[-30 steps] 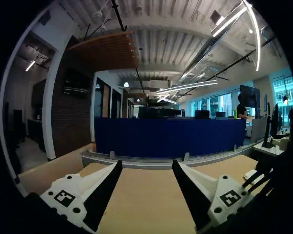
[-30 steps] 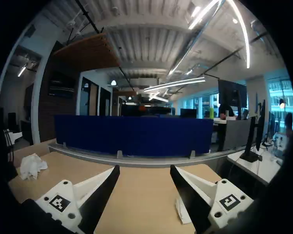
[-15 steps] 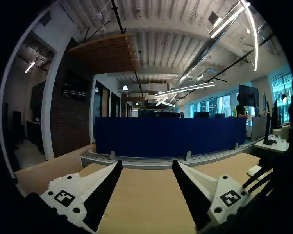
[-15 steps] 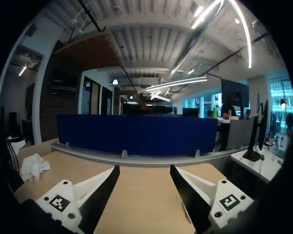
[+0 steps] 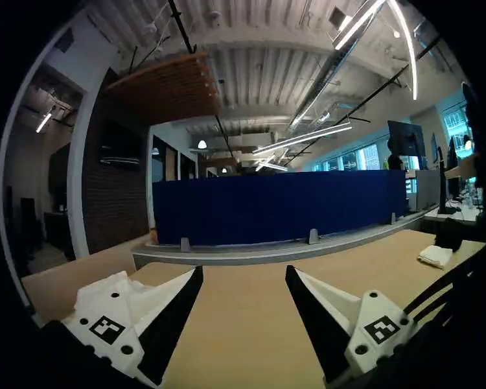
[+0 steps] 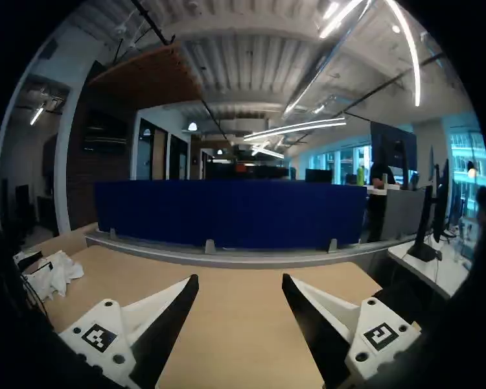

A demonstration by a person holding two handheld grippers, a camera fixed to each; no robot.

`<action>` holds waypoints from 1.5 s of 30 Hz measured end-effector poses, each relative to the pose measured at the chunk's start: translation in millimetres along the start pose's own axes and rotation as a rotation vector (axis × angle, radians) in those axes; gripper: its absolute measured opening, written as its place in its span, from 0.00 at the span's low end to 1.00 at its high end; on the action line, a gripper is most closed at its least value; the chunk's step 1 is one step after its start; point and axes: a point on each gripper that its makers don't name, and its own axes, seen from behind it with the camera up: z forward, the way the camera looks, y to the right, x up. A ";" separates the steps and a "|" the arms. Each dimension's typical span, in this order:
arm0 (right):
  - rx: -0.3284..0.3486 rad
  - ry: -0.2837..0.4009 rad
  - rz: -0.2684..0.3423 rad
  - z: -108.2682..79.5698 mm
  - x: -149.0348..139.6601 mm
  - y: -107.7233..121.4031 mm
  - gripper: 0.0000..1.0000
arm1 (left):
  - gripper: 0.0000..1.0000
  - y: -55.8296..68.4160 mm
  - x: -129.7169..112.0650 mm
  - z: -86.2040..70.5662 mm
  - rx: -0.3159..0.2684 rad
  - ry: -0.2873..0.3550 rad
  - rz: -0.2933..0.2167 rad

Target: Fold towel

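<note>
A crumpled white towel (image 5: 105, 289) lies on the wooden table (image 5: 243, 324), just behind my left gripper's left finger in the left gripper view. My left gripper (image 5: 243, 268) stands open over bare table with nothing between its fingers. A small folded white towel (image 5: 435, 255) rests near the table's right end. In the right gripper view the crumpled towel (image 6: 56, 275) lies far to the left. My right gripper (image 6: 240, 277) is open above the table (image 6: 243, 324), apart from any cloth.
A blue partition (image 5: 275, 207) on a grey rail runs along the table's far edge. Monitors (image 6: 431, 214) stand on a neighbouring desk to the right. A dark object (image 5: 448, 235) sits behind the folded towel. Something dark with white parts (image 6: 24, 260) is at the left edge.
The left gripper view has swung, bringing the crumpled towel in at its lower left and the folded towel at its right. The right gripper has shifted slightly; both grippers stay open.
</note>
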 end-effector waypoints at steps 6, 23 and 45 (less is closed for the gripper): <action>0.013 0.000 -0.016 7.5 -8.8 -10.1 1.00 | 0.94 1.8 -25.5 2.6 0.003 -0.001 -0.007; 0.037 -0.002 -0.035 22.9 -32.9 -19.8 1.00 | 0.94 13.0 -75.3 6.1 0.005 0.005 -0.028; 0.032 0.006 -0.018 26.0 -34.2 -2.5 1.00 | 0.94 12.0 -95.2 9.1 0.012 -0.040 -0.049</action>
